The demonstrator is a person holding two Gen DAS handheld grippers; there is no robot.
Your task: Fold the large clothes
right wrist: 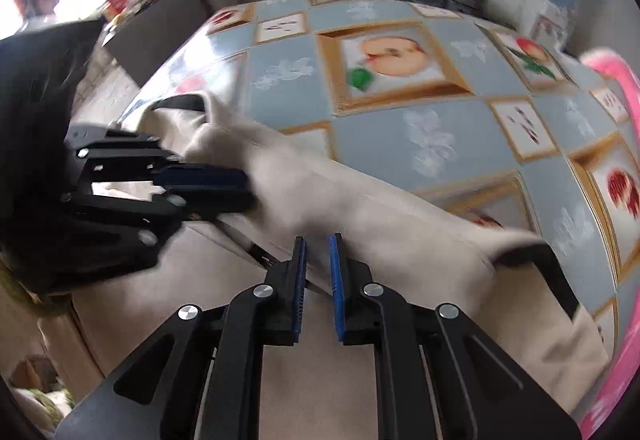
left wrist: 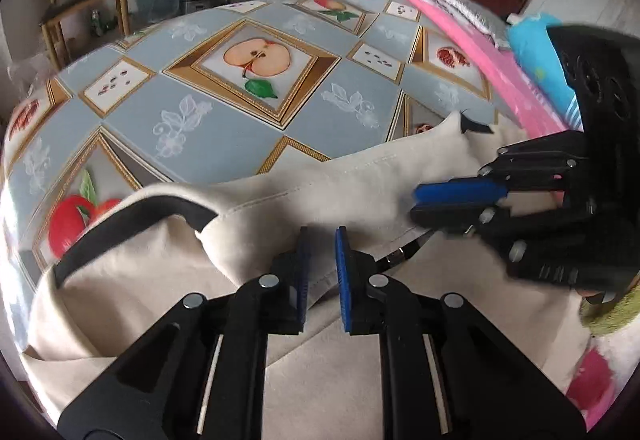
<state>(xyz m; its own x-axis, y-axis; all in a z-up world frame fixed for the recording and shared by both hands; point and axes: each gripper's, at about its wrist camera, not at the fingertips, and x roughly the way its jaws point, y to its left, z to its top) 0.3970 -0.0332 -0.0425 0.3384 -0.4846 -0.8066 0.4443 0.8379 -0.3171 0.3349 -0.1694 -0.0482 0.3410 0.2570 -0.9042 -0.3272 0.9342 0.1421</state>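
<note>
We've got both grippers, left gripper and right gripper, pinching the soft beige garment draped ahead of them; glossy fruit-print tablecloth beyond, fuzzy pink blanket crowding right.

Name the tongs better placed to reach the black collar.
Left, probably. The collar lies just beside the left tongs; the right tongs pinch the shirt farther along, beyond the left.

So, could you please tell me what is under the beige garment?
The beige garment lies on the fruit-print tablecloth, which shows beyond its far edge. Whatever sits directly beneath its folds is covered. Both the left gripper and right gripper pinch its fabric.
</note>
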